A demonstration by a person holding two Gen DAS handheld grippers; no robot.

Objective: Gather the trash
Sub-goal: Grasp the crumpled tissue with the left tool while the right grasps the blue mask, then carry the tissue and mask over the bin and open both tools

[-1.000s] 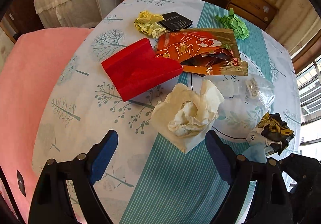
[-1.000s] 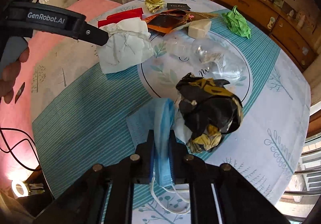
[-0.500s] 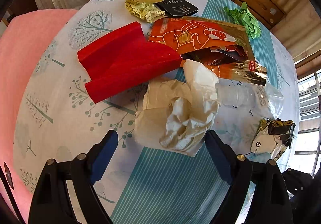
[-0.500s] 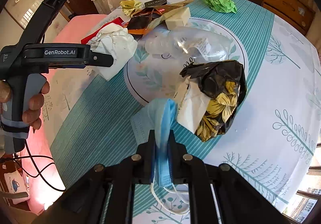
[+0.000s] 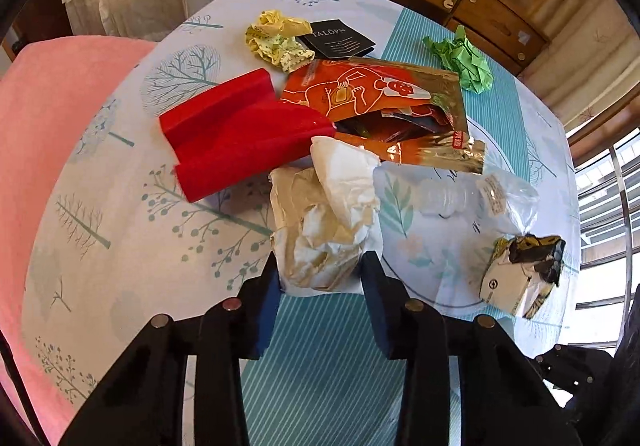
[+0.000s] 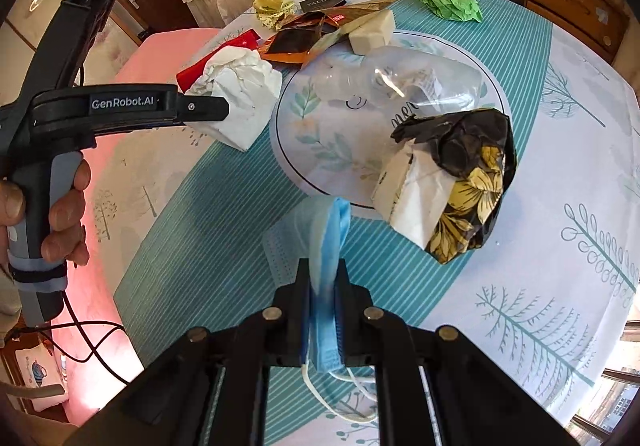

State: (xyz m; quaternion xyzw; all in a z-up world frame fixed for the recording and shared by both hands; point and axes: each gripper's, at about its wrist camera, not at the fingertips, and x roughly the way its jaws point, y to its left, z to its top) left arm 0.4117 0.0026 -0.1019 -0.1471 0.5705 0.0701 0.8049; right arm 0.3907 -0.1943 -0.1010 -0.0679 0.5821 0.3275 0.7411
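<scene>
The crumpled white paper [image 5: 332, 222] lies on the surface [image 5: 120, 214] beside the red box [image 5: 236, 138], its long axis running away from the left hand-held gripper [image 5: 320, 278], whose jaws have just been closing and now press its near end. The right hand-held gripper [image 6: 323, 278] pinches a blue face mask [image 6: 326, 246], folded and hanging upright. A clear plastic bottle [image 6: 400, 82] lies on its side; whether anything is in it I cannot tell.

Tablecloth [image 5: 120, 206] white, teal tree print, teal striped band; box [image 5: 240, 142] red; crumpled paper [image 5: 328, 222] cream-white; paper ball [image 5: 464, 62] green; pouch [image 5: 372, 94] orange-gold; mask [image 6: 324, 286] blue; wrapper [image 6: 468, 182] black, yellow flowers
</scene>
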